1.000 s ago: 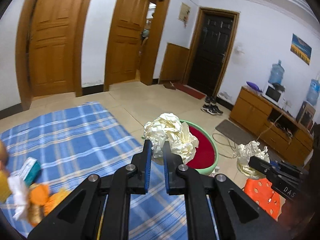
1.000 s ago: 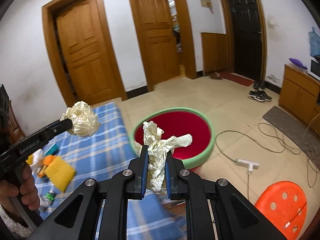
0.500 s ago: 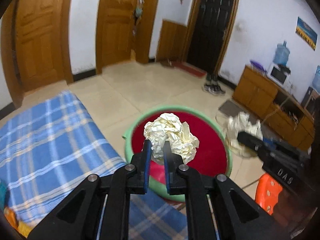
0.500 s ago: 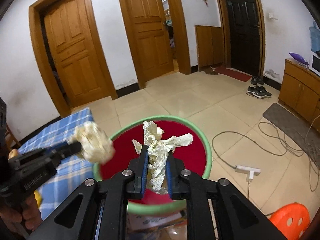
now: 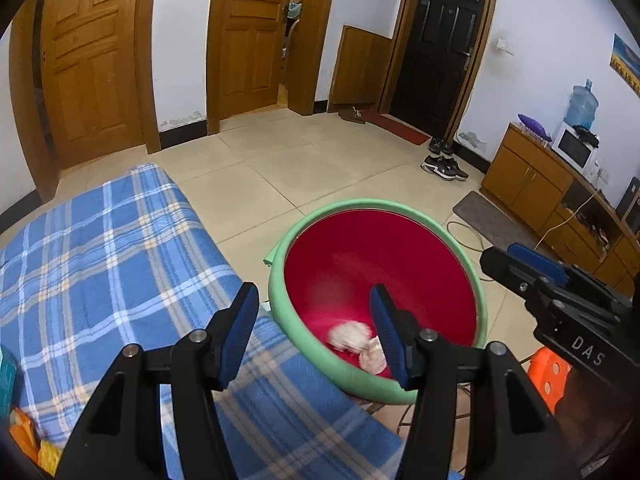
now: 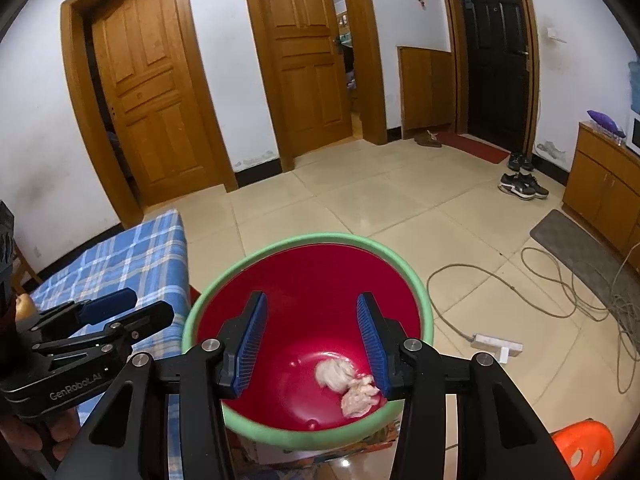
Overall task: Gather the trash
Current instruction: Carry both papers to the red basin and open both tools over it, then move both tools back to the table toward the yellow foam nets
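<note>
1. Now both grippers hang over a red basin with a green rim (image 6: 416, 280), which stands on the tiled floor just beside a table draped in a blue plaid cloth (image 5: 100, 264).
2. Seen from its own camera, the left gripper (image 5: 314, 326) has its jaws spread wide with nothing between the blue pads (image 5: 240, 332).
3. Likewise the right gripper (image 6: 312, 340) is released, its ridged blue pads (image 6: 250, 344) standing well apart and holding nothing.
4. Two crumpled paper wads (image 6: 346, 384) lie touching each other on the basin floor, toward the near right side; in the left view they look blurred, so they may not have settled.
5. The step in hand appears to be the drop of trash into the basin, and it looks finished for these two pieces.
6. To do it well, the person keeps each open gripper above the rim until the wads rest, so nothing bounces out.
7. Both grippers lift straight up before turning away, since a sideways swing could clip the green rim and tip the basin.
8. More litter seems to wait at the near left corner of the cloth, where orange and yellow scraps (image 5: 28, 440) show at the frame edge, too cropped to identify.
9. The grippers sit near each other over the basin, so the person separates them before reaching back to the table.
</note>
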Demonstrator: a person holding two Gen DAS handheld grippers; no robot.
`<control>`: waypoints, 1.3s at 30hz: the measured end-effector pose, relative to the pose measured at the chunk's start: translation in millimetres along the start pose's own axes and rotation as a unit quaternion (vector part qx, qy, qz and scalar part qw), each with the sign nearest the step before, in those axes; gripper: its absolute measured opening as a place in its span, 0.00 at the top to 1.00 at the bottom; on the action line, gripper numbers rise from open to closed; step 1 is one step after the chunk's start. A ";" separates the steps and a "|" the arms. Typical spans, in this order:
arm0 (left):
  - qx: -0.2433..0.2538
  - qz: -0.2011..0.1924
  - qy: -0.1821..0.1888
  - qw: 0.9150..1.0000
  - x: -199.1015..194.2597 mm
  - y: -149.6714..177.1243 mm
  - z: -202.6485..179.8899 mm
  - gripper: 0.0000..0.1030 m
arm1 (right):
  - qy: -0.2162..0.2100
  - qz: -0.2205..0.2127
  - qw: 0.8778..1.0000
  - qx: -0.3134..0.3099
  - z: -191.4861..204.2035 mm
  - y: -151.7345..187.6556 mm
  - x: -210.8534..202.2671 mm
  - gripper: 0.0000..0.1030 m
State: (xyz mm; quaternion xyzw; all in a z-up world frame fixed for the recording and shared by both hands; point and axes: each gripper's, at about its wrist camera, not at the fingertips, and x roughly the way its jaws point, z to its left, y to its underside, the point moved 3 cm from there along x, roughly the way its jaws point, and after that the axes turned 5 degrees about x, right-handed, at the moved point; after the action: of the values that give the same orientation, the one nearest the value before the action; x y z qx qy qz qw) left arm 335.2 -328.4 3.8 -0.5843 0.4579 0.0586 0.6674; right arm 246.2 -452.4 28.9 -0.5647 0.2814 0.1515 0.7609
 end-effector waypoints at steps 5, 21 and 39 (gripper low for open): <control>0.009 0.000 -0.016 1.000 -19.6 8.1 -0.8 0.44 | 0.000 -0.005 1.000 -0.017 17.1 8.1 -19.8 0.54; 0.003 -0.005 -0.019 1.000 -118.8 83.1 10.2 0.40 | -0.022 -0.013 0.999 -0.033 70.5 81.4 -114.4 0.54; -0.126 -0.042 -0.183 0.974 -249.8 169.3 182.8 0.37 | -0.152 0.064 0.983 -0.086 214.5 125.3 -71.1 0.34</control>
State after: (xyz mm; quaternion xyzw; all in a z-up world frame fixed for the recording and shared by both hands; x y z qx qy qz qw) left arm 187.2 -9.4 32.0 -0.6620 0.2919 0.1934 0.6627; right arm 176.1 -204.0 18.3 -0.5790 0.1842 0.3071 0.7324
